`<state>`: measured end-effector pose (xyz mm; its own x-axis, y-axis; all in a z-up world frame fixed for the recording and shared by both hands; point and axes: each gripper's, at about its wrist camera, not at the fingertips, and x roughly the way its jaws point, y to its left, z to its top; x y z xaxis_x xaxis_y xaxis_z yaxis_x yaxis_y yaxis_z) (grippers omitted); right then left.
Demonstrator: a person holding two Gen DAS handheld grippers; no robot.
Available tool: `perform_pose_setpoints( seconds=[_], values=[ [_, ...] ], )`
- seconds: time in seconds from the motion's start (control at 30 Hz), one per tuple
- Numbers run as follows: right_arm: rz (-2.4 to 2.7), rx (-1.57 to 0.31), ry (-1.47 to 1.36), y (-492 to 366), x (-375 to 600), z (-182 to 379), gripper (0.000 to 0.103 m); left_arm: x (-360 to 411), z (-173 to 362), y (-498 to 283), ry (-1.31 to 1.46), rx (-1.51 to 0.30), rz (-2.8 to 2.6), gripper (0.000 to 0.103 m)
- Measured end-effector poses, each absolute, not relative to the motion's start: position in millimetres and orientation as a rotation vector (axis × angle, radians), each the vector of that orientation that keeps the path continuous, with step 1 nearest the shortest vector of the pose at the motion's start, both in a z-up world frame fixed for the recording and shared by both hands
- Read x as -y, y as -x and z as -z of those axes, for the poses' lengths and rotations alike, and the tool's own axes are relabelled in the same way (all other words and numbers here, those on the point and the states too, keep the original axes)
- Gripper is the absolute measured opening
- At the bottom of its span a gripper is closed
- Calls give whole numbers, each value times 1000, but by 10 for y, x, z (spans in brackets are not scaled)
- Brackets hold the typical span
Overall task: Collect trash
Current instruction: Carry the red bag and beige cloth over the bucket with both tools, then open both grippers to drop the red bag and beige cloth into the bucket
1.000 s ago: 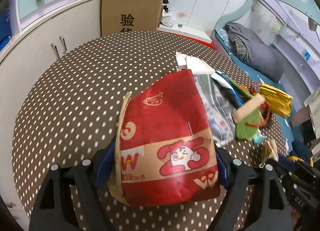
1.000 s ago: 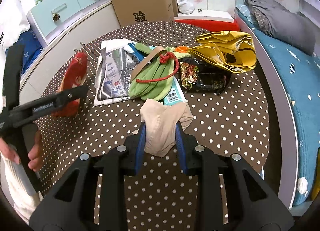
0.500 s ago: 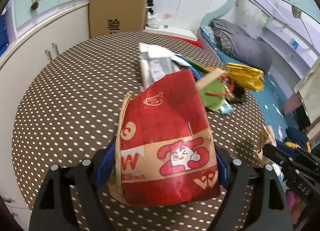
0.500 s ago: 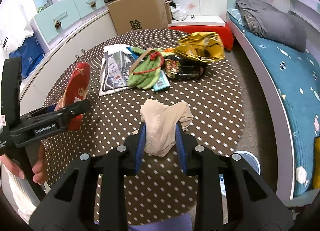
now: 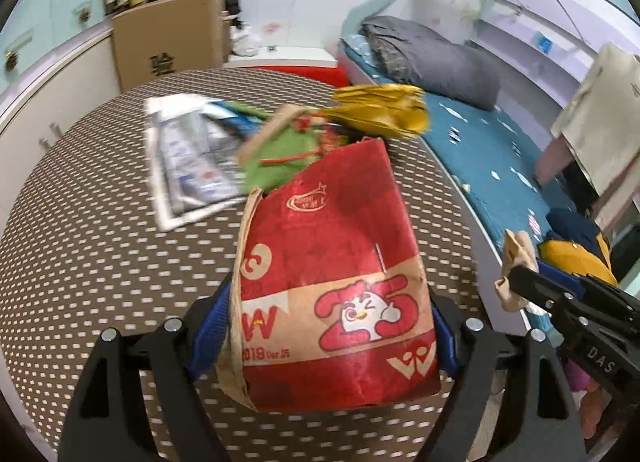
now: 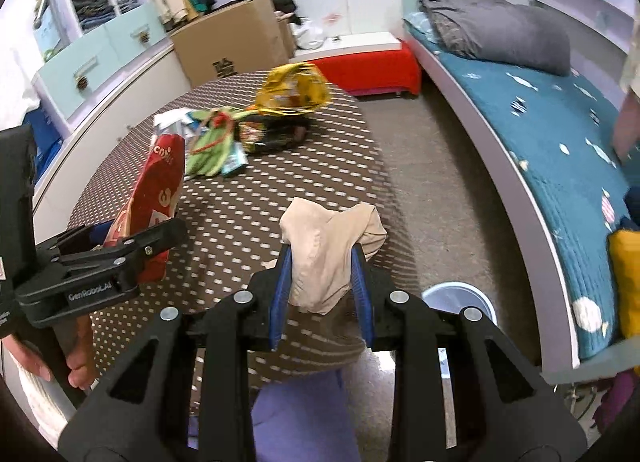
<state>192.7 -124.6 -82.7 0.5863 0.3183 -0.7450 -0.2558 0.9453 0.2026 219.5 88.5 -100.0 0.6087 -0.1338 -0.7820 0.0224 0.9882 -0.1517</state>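
My left gripper [image 5: 332,322] is shut on a red paper food bag [image 5: 336,282] and holds it above the polka-dot round table [image 5: 100,262]; the bag also shows in the right wrist view [image 6: 156,198]. My right gripper [image 6: 322,282] is shut on a crumpled beige paper wad [image 6: 328,246], held near the table's right edge; the wad also shows in the left wrist view [image 5: 516,262]. A light blue bin [image 6: 460,298] stands on the floor just right of and below the right gripper. More trash lies on the table: green wrapper [image 6: 208,150], gold foil bag [image 6: 292,90], printed paper [image 5: 192,158].
A bed with a teal cover [image 6: 560,150] and grey pillow [image 6: 500,30] runs along the right. A cardboard box [image 6: 228,46] and a red bench [image 6: 368,70] stand behind the table. Cabinets [image 6: 100,62] line the left wall.
Both grippers have pulled back and swung right with their loads. The table trash looks farther away, and the blue bin has come into the right wrist view.
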Motion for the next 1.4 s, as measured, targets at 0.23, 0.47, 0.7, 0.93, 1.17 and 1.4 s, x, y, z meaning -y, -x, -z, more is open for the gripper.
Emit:
perform_pose_setpoints(
  seconds=[0.23, 0.47, 0.7, 0.93, 1.17, 1.4],
  values=[
    [-238, -897, -140, -1878, 1759, 915, 29, -265, 1059, -2254, 79, -929, 194, 81],
    [-126, -901, -202, -1807, 2315, 999, 29, 358, 1109, -2315, 20, -944, 299, 81],
    [-25, -911, -265, -1720, 2799, 1139, 29, 883, 1192, -2266, -25, -976, 384, 81],
    [56, -954, -326, -1638, 3238, 1386, 29, 1455, 1417, -2350, -114, -1025, 435, 81],
    [125, -1011, -364, -1558, 3572, 1653, 29, 1864, 1804, -2468, -178, -1105, 461, 81],
    [171, -1039, -410, -1471, 3789, 1832, 29, 2142, 1970, -2528, -203, -1102, 490, 84]
  ],
)
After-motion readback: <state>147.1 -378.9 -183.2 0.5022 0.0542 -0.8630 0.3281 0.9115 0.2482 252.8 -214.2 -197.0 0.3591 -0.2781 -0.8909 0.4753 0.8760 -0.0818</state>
